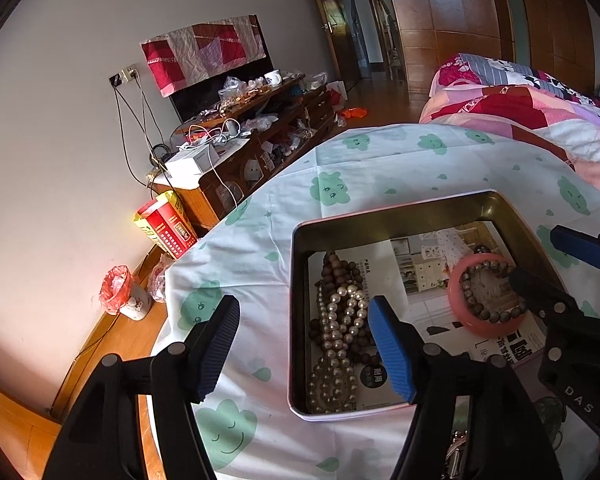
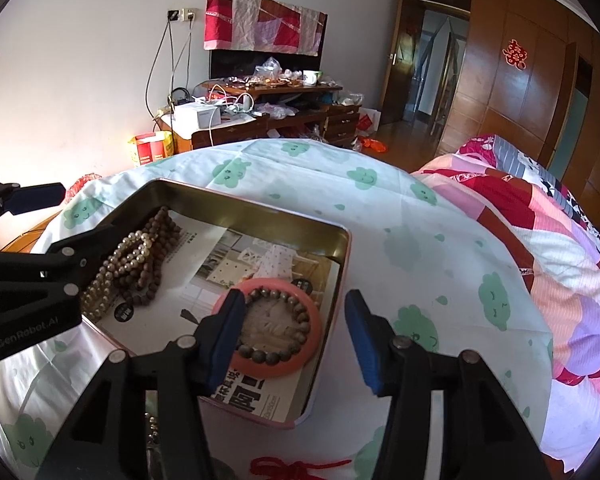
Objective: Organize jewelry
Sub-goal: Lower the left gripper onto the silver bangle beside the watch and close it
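1. We take the shallow rectangular metal tin with a pink outer wall [image 1: 300, 320] as our landmark; it sits on the white cloth printed with green clouds [image 1: 260, 208], lined with a printed magazine page [image 2: 180, 304].
2. Inside the tin, the pink ring-shaped bangle [image 2: 224, 304] lies flat near the right wall, with the brown wooden bead bracelet [image 2: 296, 344] coiled inside it. The heap of pearl and brown bead necklaces [image 1: 340, 312] lies along the left wall, its long axis running from the tin's near edge to its far edge.
3. Our left gripper [image 1: 300, 348] hovers with jaws spread wide, one finger outside the tin's left wall, one over the necklaces. Our right gripper [image 2: 292, 336] is also spread, empty, straddling the bangle and the tin's right wall.
4. Likely trouble: closing the right jaws here could catch the tin wall and tip or drag the tin. The left could snag a strand and haul the tangled heap out.
5. A red knotted cord [image 2: 296, 468] lies outside the tin's near edge, apparently still to be sorted.
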`<state>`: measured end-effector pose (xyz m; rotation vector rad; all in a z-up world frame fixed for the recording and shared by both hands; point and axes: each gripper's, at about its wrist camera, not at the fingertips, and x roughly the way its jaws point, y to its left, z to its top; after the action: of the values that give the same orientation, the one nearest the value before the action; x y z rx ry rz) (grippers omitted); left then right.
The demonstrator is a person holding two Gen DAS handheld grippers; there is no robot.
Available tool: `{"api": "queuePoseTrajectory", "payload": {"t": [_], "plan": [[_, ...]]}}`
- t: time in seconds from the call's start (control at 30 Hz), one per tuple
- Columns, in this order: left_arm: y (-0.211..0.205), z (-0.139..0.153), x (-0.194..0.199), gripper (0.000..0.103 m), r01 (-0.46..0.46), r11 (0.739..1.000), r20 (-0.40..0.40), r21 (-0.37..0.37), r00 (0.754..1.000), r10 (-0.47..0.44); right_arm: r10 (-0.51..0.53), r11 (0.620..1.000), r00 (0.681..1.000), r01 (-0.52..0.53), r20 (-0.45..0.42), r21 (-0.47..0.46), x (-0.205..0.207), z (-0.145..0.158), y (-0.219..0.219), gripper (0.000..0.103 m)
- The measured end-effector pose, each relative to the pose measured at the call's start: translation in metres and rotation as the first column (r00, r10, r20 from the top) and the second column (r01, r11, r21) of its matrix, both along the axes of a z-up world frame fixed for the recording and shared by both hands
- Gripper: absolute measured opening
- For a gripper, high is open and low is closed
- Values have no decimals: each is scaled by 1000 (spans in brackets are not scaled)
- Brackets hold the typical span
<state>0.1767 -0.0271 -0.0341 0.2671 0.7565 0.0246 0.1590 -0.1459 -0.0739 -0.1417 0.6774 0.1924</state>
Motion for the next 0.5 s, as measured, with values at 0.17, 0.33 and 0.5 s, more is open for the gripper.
{"api": "queuePoseTrajectory", "payload": {"t": [0.17, 0.33, 0.5], "plan": [[2, -2, -2, 67, -4, 1000, -4, -2, 1000, 4, -3, 1000, 1000, 3, 2, 4, -3, 1, -2, 54], [4, 0, -7, 67, -5, 1000, -4, -14, 1000, 5, -6, 1000, 1000, 6, 5, 6, -6, 2, -3, 58], [3, -1, -13, 67, -2, 1000, -8, -18, 1000, 2, -9, 1000, 1000, 9, 5, 19, -12, 2, -5, 58]]}}
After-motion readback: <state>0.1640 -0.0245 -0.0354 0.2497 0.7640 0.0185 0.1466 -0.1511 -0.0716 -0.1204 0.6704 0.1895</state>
